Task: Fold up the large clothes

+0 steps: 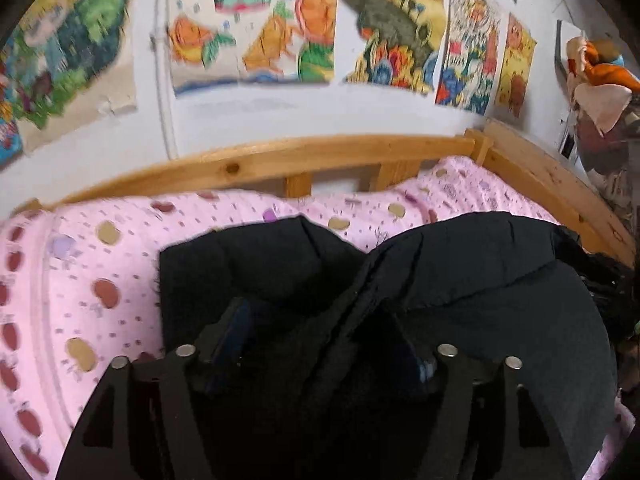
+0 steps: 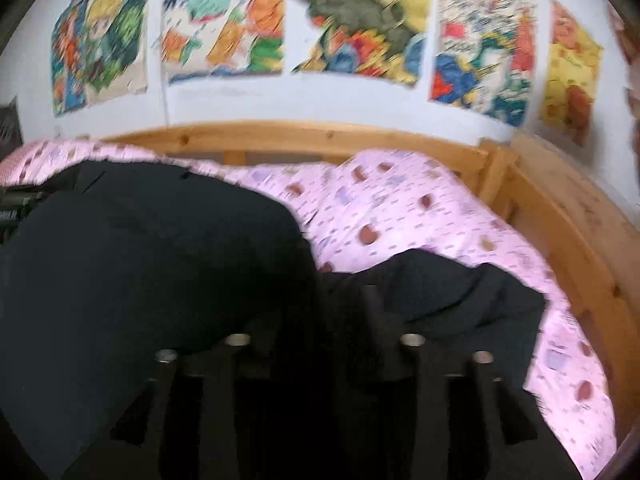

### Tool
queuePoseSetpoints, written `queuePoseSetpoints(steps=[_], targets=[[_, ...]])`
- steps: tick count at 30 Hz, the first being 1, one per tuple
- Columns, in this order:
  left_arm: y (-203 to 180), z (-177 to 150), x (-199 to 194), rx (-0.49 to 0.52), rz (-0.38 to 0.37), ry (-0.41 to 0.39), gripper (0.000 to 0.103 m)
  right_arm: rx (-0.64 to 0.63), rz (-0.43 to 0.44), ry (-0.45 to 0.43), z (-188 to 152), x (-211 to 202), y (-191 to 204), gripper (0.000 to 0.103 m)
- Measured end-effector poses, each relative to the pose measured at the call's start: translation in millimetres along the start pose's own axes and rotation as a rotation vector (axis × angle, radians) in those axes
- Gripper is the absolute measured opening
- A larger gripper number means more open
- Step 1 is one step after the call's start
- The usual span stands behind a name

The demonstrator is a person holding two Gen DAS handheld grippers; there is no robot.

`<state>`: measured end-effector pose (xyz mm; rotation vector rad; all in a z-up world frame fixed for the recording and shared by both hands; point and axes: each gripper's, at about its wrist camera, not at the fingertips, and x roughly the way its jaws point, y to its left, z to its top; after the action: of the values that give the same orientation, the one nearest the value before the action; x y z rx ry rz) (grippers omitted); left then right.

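Observation:
A large black garment (image 1: pixel 460 280) lies bunched on a bed with a pink patterned sheet (image 1: pixel 80 280). In the left wrist view my left gripper (image 1: pixel 320 320) has its black fingers spread wide, with a thick fold of the black cloth bunched between them. In the right wrist view the same black garment (image 2: pixel 140 248) fills the left half, with a flap (image 2: pixel 460 292) spreading to the right. My right gripper (image 2: pixel 332 312) has its fingers close together on a ridge of that cloth. Both views are blurred and the fingertips are dark against the cloth.
A wooden bed frame (image 1: pixel 280 156) runs along the far side and the right (image 2: pixel 560 216). Behind it is a white wall with colourful posters (image 1: pixel 280 20). Clothes hang at the far right (image 1: pixel 600 92). The pink sheet (image 2: pixel 420 216) shows to the right of the garment.

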<state>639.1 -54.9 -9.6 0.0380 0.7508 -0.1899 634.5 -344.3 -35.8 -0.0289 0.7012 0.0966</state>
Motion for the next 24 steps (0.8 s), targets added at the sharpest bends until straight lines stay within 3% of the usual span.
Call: queuePoseSetpoints(steps=[2,5,7,11,14,18,24], targets=[[-3,-2,-22,-0.009,-0.002,-0.079,0.083,0.047,0.009,-0.075,2,-23,-4,0.081],[-7,-6,-47,-0.038,-0.061,-0.167,0.09,0.056,0.039,-0.152,8,-56,4,0.082],[-12,-11,-57,-0.045,-0.107,-0.179,0.092,0.029,0.066,-0.187,7,-72,15,0.082],[-30,-29,-63,0.013,-0.165,-0.156,0.093,-0.063,0.159,-0.163,-5,-82,47,0.083],[-46,-42,-55,0.085,-0.191,-0.108,0.093,-0.134,0.168,-0.114,-17,-75,64,0.083],[-59,-45,-36,0.161,-0.123,-0.066,0.096,-0.155,0.153,-0.082,-16,-63,67,0.083],[-55,-31,-11,0.121,-0.047,0.004,0.103,-0.091,0.156,0.012,-8,-28,59,0.09]])
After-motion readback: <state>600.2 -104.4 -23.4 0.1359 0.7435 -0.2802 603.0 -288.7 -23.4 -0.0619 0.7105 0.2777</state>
